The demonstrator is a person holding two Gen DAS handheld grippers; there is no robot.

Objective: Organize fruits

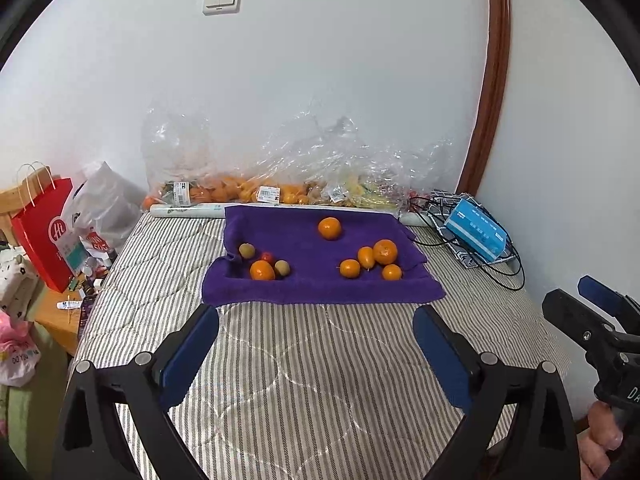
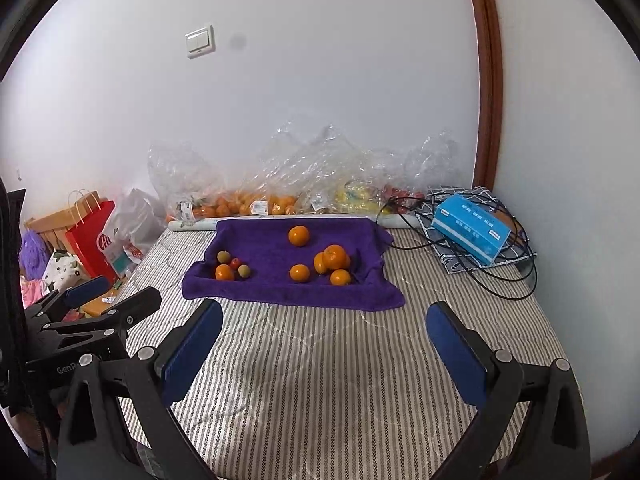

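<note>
Fruit lies scattered on the purple towel (image 1: 320,284), well ahead of both claws: a mixed cluster (image 1: 264,264) ahead-left, oranges (image 1: 374,260) ahead-right, one orange (image 1: 330,228) beyond. Round fruit on soft, rumpled cloth may roll when nudged, or squirt from a hard pinch. The left gripper (image 1: 316,344) and right gripper (image 2: 324,336) are both spread wide, holding and touching nothing, above the striped bedcover (image 2: 320,380).

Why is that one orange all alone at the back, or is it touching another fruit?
Apart. In the left wrist view the back orange sits alone on the purple towel, with bare cloth all around it before the nearest orange cluster.
</note>
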